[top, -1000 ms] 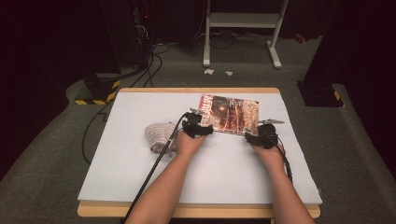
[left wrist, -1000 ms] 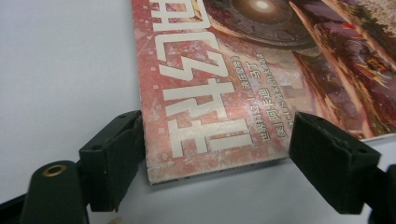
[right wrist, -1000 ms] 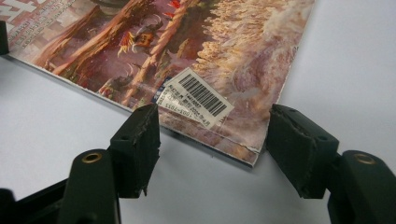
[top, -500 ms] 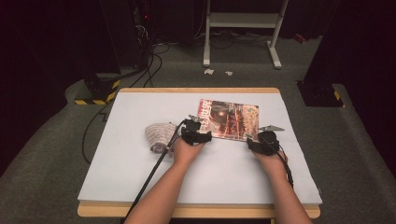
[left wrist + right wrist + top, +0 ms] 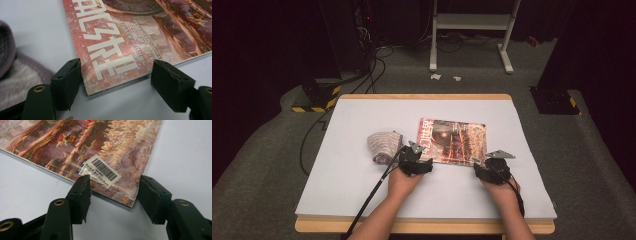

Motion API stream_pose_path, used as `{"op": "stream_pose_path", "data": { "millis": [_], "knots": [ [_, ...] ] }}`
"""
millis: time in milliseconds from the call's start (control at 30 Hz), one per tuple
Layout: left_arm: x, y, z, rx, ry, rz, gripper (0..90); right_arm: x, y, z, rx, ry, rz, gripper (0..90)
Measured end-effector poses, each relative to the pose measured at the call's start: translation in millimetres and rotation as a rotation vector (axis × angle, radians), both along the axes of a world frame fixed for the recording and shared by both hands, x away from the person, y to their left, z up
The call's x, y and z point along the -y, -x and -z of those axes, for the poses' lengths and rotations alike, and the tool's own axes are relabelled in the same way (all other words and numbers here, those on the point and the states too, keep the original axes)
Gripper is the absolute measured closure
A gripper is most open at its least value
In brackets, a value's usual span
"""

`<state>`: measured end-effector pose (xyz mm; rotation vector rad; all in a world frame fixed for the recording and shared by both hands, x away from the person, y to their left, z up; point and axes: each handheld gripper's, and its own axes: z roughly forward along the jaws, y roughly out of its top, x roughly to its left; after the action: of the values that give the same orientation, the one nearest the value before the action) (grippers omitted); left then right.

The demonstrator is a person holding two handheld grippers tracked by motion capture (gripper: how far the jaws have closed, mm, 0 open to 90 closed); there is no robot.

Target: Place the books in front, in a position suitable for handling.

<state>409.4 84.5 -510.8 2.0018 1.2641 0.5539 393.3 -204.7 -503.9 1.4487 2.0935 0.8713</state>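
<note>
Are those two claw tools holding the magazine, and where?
Nothing is held yet. Both grippers, left and right, are open, each with its jaws either side of a near corner of the magazine, which lies flat.

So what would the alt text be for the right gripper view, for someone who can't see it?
A magazine with a reddish illustrated cover lies flat on a white table, its near corner between the two open black jaws of the right tool. A white barcode sticker sits near that corner.
</note>
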Motion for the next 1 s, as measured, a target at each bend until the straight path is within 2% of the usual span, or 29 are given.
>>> {"op": "stream_pose_path", "data": {
  "millis": [300,367,467,567,700,800,900,1000],
  "knots": [
    [-9.2,23.5,0.3,0.006,-0.008,0.037,26.7,-8.4,36.0,0.9,0.014,0.04,-0.019,46.6],
    [-11.5,27.1,-0.3,0.012,-0.009,0.041,29.5,-8.7,40.4,-0.3,0.01,0.054,-0.03,46.8],
    [-19.2,34.0,-1.7,0.009,0.03,0.051,35.0,-6.9,43.6,-1.0,0.001,0.051,-0.043,46.2],
    [-24.5,45.2,-5.2,0.027,0.033,0.076,40.8,-3.6,46.7,-0.9,-0.005,0.034,-0.05,47.9],
    [-24.6,57.3,-11.2,0.025,0.08,0.104,51.1,1.6,45.6,-0.8,-0.003,0.012,-0.044,50.2],
    [-16.9,60.0,-10.0,0.011,0.055,0.132,54.8,3.2,43.7,-1.6,-0.007,-0.004,-0.044,50.4],
    [-11.7,56.4,-4.6,-0.014,0.036,0.134,52.6,1.3,42.1,-0.6,-0.006,-0.005,-0.048,50.1],
    [-10.3,53.1,-1.9,0.0,0.035,0.131,52.4,-0.2,43.0,0.0,-0.001,0.006,-0.046,50.1]
  ]
}}
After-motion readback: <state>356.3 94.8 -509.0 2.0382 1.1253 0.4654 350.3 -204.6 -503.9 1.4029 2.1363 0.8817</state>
